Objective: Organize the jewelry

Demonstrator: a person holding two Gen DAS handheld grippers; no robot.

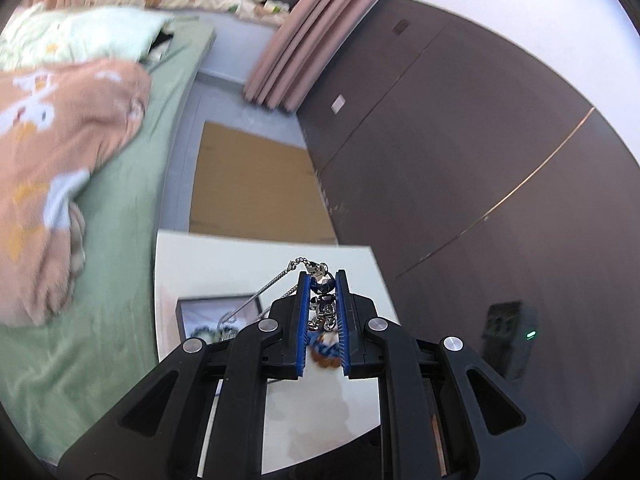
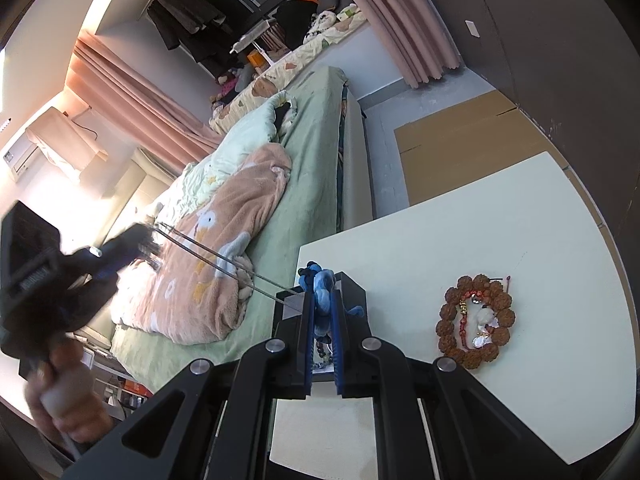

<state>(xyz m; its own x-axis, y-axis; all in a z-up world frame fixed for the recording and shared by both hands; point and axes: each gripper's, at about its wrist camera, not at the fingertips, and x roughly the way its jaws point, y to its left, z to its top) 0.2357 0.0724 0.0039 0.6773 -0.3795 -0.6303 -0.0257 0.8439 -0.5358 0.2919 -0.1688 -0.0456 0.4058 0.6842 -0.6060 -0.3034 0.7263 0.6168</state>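
Observation:
In the left wrist view my left gripper (image 1: pixel 321 280) is shut on a small silver and blue figure pendant (image 1: pixel 323 294) on a silver chain (image 1: pixel 260 292). The chain runs down left toward a dark-framed jewelry box (image 1: pixel 208 312) on the white table (image 1: pixel 240 256). In the right wrist view my right gripper (image 2: pixel 323 296) is shut on a blue figurine charm (image 2: pixel 323 288). The left gripper (image 2: pixel 120 252) shows there raised at the left, with the taut chain (image 2: pixel 224 264) stretching to the box (image 2: pixel 292 300). A brown bead bracelet (image 2: pixel 474 320) with a white charm lies on the table (image 2: pixel 440 232).
A bed with a green sheet (image 1: pixel 132 240) and a peach blanket (image 2: pixel 224 248) borders the table's left side. Cardboard (image 1: pixel 248 184) lies on the floor beyond the table. A dark wardrobe wall (image 1: pixel 480 160) stands to the right. Pink curtains (image 2: pixel 404 24) hang behind.

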